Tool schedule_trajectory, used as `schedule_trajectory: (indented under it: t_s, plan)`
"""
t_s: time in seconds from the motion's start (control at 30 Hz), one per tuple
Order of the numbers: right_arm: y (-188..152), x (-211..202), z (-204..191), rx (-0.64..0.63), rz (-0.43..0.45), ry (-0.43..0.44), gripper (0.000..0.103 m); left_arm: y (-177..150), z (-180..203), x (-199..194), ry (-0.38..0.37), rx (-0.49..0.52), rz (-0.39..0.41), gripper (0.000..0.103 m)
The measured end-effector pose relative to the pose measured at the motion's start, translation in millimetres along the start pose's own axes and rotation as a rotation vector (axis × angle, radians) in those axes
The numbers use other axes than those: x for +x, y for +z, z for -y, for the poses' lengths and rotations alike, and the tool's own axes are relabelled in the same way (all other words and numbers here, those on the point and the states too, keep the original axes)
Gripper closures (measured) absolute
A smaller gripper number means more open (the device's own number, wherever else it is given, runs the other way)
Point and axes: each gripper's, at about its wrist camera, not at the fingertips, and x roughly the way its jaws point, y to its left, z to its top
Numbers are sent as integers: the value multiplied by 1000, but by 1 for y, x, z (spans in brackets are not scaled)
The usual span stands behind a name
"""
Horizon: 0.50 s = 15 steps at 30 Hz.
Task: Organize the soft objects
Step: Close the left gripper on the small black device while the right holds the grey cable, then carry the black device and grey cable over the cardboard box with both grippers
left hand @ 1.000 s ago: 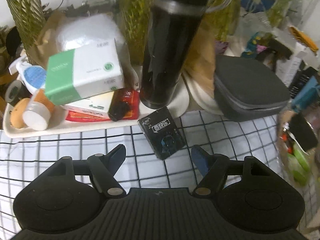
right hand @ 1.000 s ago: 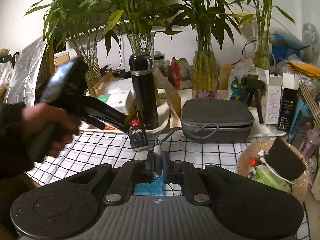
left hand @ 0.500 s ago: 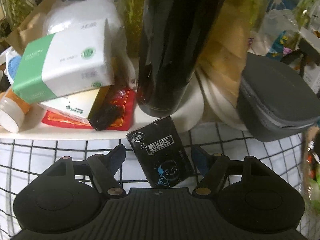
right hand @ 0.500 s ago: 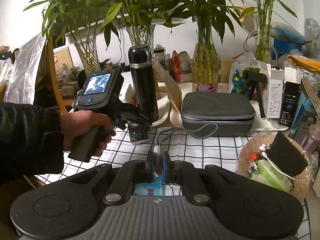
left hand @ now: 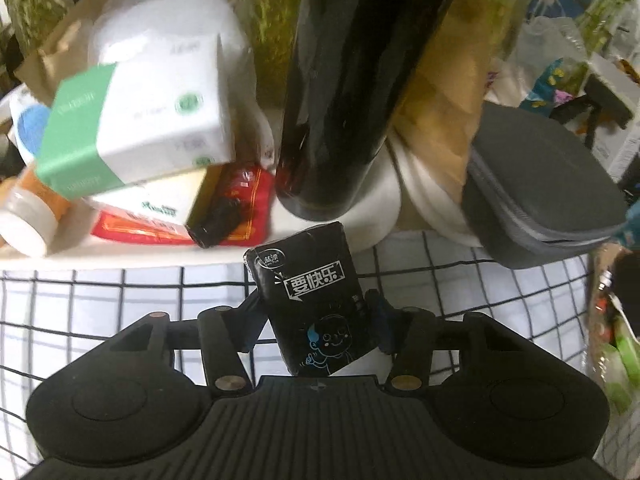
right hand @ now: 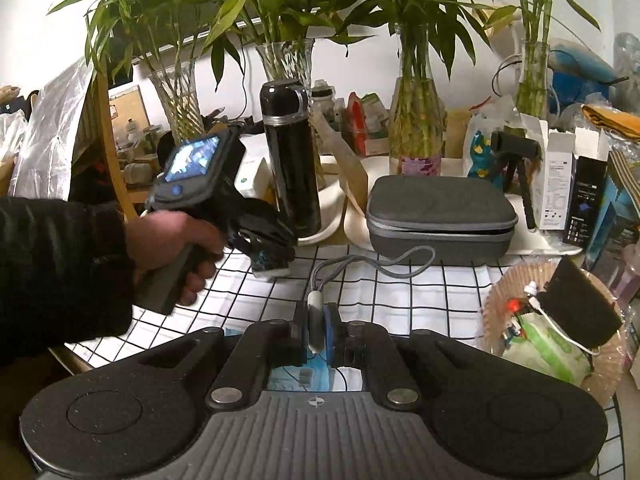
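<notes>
Woven basket [right hand: 496, 304] at the right edge of the bench: holds a dark sponge-like block [right hand: 580, 304], a green-and-white packet [right hand: 548, 348], a white cable and small bits I can't identify. White tray [left hand: 120, 254] at the far left: green-and-white tissue box [left hand: 132, 120] tilted on top of another white pack and a flat red packet [left hand: 248, 208], plus an orange bottle with a white cap [left hand: 28, 216] on its side. Print on the boxes is too blurred to read.

Task item: black tissue pack [left hand: 312, 300], on the checked cloth [left hand: 100, 292] just in front of the tray's front rim. Label reads "要快乐", with a blue-and-white cartoon face below.

Left gripper [left hand: 314, 316]: jaws closing, pack sits between them; both pads appear to be against its sides, though blur blocks a clear read of the contact. Right-wrist view shows the left hand [right hand: 176, 248] on the handle, dark sleeve, gripper pitched down over the pack.

Right gripper [right hand: 316, 328]: clenched on a white tab [right hand: 314, 312] at the end of a grey cord [right hand: 376, 264], which loops back to the grey zip case [right hand: 440, 208].

Obstructions: tall black flask [left hand: 352, 80] stands right behind the pack, on the tray's corner. Grey case is to its right, brown paper bag [left hand: 440, 92] between them. Glass vases with bamboo [right hand: 416, 120] line the back edge; cartons at far right.
</notes>
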Motion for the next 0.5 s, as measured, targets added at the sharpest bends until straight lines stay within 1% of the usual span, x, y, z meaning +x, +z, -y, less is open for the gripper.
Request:
schedule_trajectory:
  t_s: [0.1,0.3,0.5]
  plan:
    - [0,2,-2,-6,-5,0,93,3,1,-17,-7,15,18,52]
    - [-1,2,-6,-28,-7,-12,93,-1,-7,-60,-12,78,61,52]
    - [0,-4,-14,-56,9,-14,93,-10,-19,-104,-49,122,103,52]
